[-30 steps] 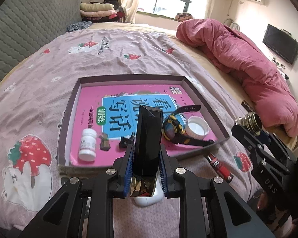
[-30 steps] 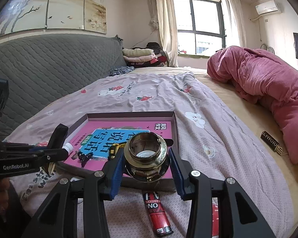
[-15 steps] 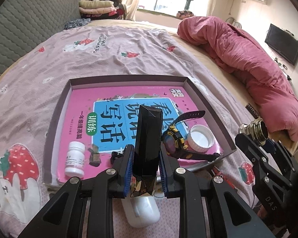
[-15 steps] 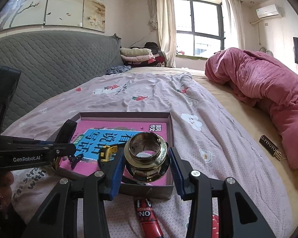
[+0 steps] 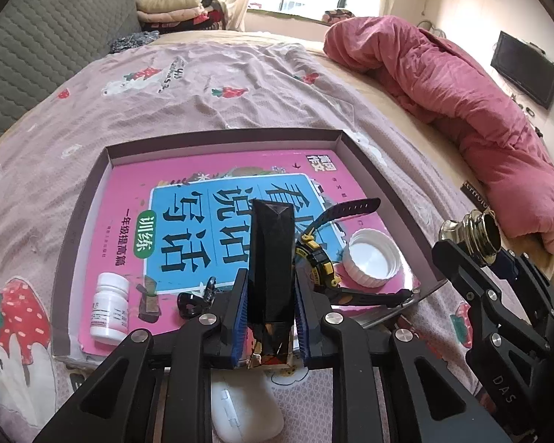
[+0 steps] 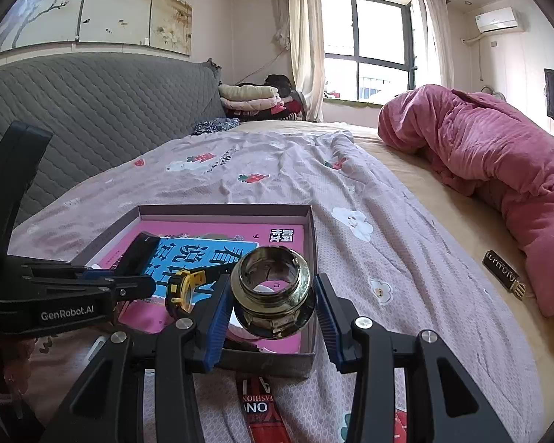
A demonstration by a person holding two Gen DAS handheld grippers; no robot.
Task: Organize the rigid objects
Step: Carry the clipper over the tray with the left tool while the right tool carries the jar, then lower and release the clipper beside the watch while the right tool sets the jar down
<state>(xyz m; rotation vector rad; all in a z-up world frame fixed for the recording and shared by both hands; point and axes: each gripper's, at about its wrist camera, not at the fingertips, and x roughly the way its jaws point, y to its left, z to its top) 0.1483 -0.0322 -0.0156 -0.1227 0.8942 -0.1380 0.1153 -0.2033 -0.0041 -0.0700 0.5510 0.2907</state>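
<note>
Black faceted bar (image 5: pixel 271 258): I'm clamping it in left gripper (image 5: pixel 269 317); right gripper (image 6: pixel 273 317) pinching shiny brass ring (image 6: pixel 271 291) above near end of shallow grey cardboard tray (image 6: pixel 225 209).

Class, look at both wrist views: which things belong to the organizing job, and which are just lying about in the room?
Part of the job:
shallow cardboard tray
tall black faceted box in left gripper
gold metal ring fitting in right gripper
white pill bottle
black-and-yellow wristwatch
white plastic cap
red lighter

Lying about:
pink quilt
folded clothes
wall television
</note>
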